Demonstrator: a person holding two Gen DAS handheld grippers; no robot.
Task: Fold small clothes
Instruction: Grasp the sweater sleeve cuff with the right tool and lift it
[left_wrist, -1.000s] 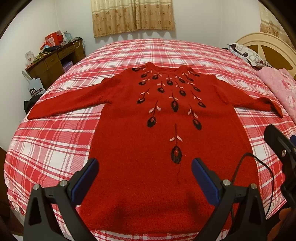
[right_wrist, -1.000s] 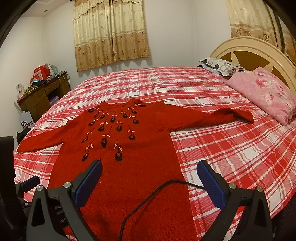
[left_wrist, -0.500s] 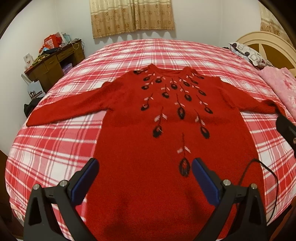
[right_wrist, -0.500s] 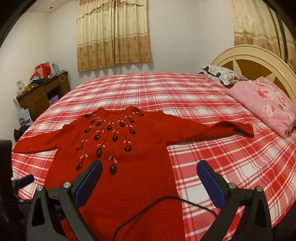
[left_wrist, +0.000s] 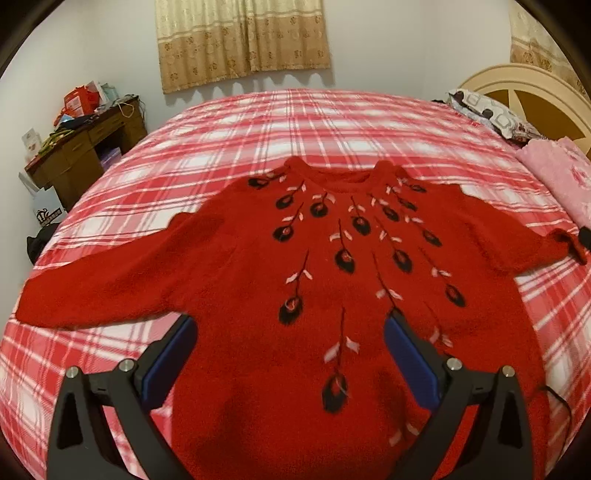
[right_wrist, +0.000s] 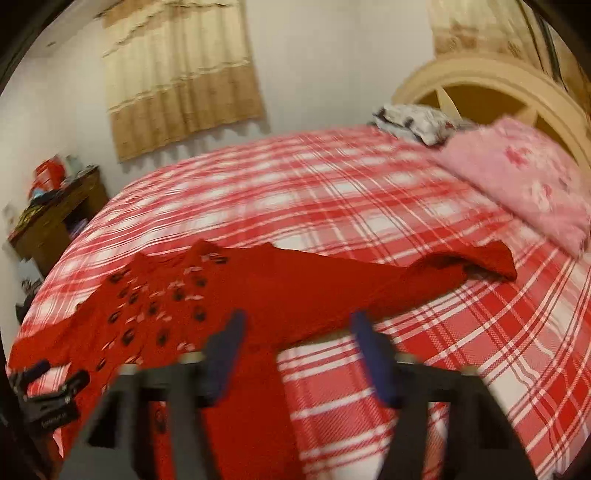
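**Two wrist views over one bed**

The left wrist camera looks down along its fingers, low and close over the red sweater (left_wrist: 295, 288), facing the curtain (left_wrist: 242, 38). The right wrist camera, blurred, sits off the sweater's sleeve side, angled toward the headboard (right_wrist: 491, 79). Both share sweater, plaid bedspread (left_wrist: 314, 125), curtain and desk (left_wrist: 85, 147).

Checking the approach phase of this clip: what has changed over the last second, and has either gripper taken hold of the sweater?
Both grippers have advanced over the red sweater toward its upper body. The right gripper has just been narrowing its jaws, with the underarm edge between them but not visibly pinched. The left gripper stays wide open, holding nothing. The sweater still lies flat, sleeves spread, on the plaid bedspread.
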